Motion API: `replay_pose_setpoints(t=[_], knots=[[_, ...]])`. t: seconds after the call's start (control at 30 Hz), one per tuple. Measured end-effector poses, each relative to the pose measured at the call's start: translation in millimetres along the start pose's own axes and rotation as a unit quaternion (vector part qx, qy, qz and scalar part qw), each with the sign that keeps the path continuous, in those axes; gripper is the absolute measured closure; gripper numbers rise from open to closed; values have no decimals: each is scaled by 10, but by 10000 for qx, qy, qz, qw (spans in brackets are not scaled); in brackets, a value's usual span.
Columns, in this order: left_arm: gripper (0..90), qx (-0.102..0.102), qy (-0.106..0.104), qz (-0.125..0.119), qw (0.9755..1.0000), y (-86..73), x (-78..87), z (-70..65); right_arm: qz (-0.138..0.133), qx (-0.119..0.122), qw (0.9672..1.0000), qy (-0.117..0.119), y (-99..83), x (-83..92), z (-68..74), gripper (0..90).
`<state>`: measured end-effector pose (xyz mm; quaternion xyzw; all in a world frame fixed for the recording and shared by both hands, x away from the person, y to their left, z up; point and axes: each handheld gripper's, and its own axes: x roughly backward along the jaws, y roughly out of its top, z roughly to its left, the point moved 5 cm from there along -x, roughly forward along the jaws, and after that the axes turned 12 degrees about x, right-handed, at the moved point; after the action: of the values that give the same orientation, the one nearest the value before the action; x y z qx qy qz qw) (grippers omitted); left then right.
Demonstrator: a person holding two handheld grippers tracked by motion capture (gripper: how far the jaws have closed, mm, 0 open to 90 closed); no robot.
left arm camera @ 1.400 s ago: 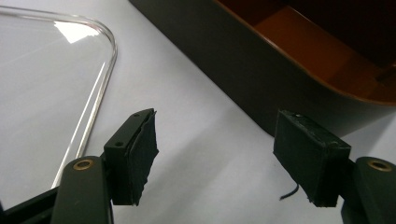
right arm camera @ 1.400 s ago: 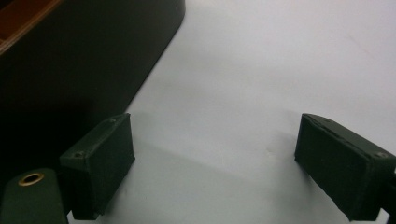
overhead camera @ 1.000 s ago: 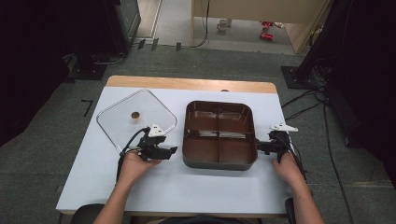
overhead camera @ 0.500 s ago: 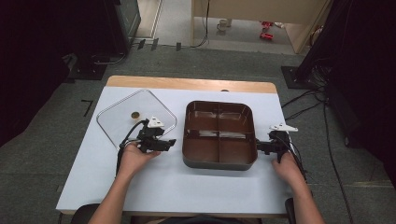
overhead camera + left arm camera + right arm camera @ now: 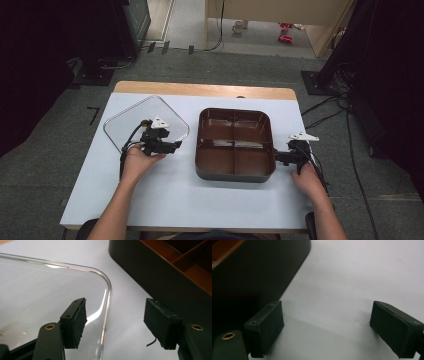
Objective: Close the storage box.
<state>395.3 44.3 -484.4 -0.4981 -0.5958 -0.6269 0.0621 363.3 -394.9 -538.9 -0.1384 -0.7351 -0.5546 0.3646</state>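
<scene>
The clear lid [image 5: 50, 290] lies flat on the bench [image 5: 165, 195], left of the brown tray [image 5: 235, 142]. Both tools — left tool [image 5: 115, 322], right tool [image 5: 327, 327] — are held open and empty. The thin lid rim could slip out if pinched shallowly.

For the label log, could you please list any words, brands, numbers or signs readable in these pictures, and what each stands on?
None can be read: the brown tray, the clear lid and the table bear no visible print.
Red things on the far floor: too small and blurred to tell.
</scene>
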Motion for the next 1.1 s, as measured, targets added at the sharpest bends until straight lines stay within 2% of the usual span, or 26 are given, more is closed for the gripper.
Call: replay_pose_setpoints(t=[0.37, 0.5, 0.67, 0.83, 0.97, 1.1], knots=[[359, 158, 254, -168, 9994, 99, 129, 310, 1, 0, 10000, 1, 0, 0, 0, 112], [357, 380, 376, -300, 9981, 118, 227, 498, 0, 1, 10000, 1, 0, 0, 0, 112], [357, 433, 532, -342, 9971, 125, 266, 639, 1, 1, 10000, 2, 0, 0, 0, 112], [358, 439, 743, -361, 9956, 138, 262, 778, 0, 2, 10000, 1, 0, 0, 0, 112], [358, 559, 938, -351, 9934, 122, 208, 936, -5, -3, 10000, 2, 0, -1, 1, 112], [367, 600, 1052, -313, 9921, 99, 158, 1003, -5, 0, 10000, 2, 0, -1, 0, 112]])
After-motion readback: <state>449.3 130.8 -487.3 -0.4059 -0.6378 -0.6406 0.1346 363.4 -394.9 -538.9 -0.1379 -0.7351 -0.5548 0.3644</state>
